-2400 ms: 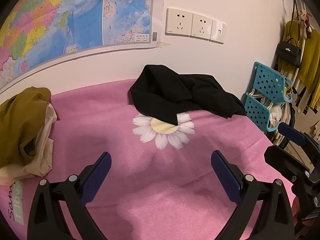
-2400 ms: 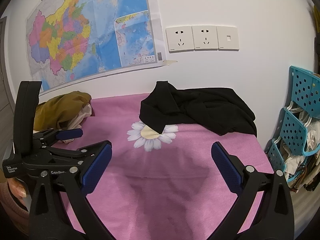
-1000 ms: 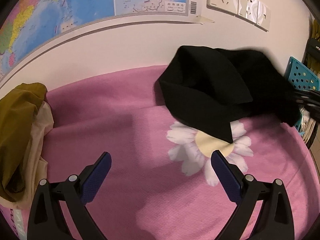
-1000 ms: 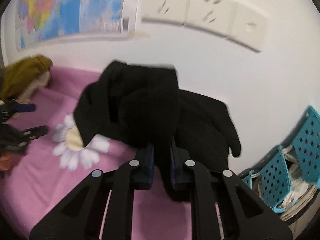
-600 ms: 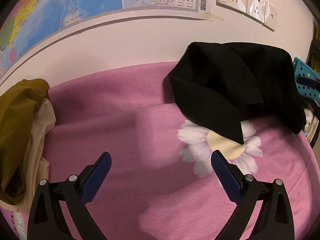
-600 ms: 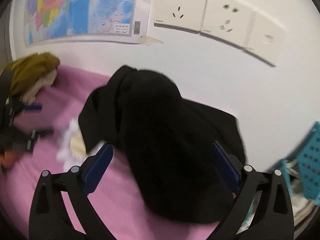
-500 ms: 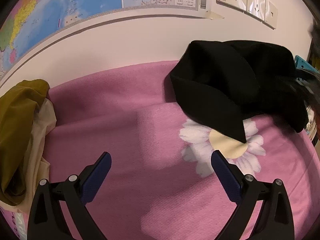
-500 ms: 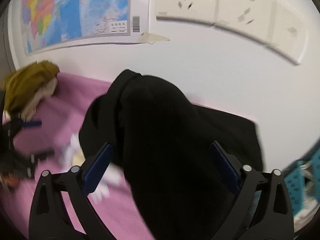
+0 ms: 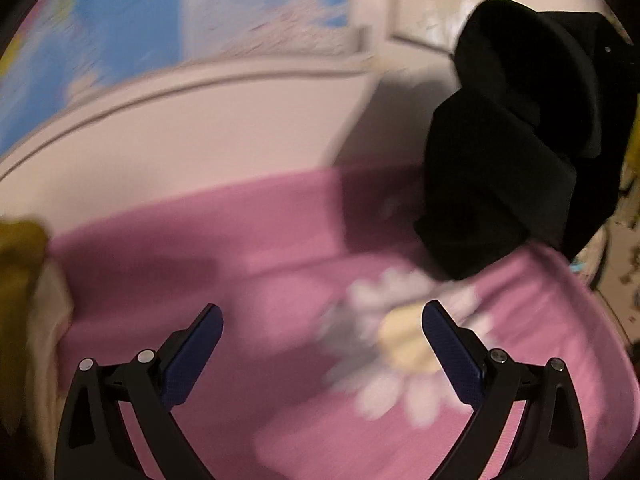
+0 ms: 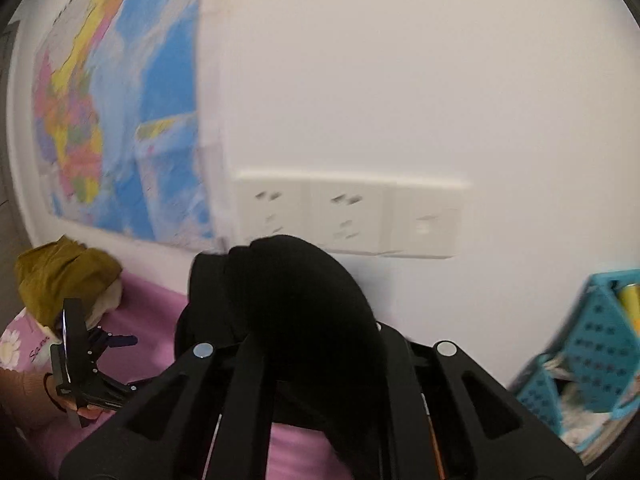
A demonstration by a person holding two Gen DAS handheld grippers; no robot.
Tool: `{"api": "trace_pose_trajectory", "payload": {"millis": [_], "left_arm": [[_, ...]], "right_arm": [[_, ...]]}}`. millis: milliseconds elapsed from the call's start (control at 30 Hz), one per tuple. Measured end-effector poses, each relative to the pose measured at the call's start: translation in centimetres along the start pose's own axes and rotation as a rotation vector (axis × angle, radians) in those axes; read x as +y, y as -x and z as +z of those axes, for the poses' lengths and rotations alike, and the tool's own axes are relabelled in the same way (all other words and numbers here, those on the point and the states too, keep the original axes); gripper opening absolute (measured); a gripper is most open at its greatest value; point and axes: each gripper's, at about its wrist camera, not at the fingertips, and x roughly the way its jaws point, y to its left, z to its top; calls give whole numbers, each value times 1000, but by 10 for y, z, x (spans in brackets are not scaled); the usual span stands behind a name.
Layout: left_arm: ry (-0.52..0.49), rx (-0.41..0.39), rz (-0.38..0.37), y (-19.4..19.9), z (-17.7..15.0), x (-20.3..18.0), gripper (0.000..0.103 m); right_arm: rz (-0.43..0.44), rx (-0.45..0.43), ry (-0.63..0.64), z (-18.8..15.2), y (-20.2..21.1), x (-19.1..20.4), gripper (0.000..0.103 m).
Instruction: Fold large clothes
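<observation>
The black garment is a large piece of plain dark cloth, crumpled and not folded. In the left wrist view it hangs bunched at about two o'clock, lifted up in front of the wall, with thick folds running diagonally down it. Its lowest corner reaches down toward the pink bed cover, close to the white daisy print; blur hides whether it touches. In the right wrist view the same garment fills the centre and six o'clock area as a rounded dark mound, draped over the right gripper, whose fingers are drawn together under the cloth.
</observation>
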Motion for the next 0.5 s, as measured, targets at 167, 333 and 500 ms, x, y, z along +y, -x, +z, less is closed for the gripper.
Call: {"api": "trace_pose_trajectory", "payload": {"millis": [167,333,500], "left_arm": [[-157,-76,-253,-4,18,-50,96],[-413,-147,-273,-29,21,-105,96],[-394,-71,-216,-84,42,-125,85]], "right_arm": [[-19,-46,-63,5,28,-30,6],[-18,-65,-65,10,31,-29,6],[-20,-79,-52,8,38,-35,6]]}}
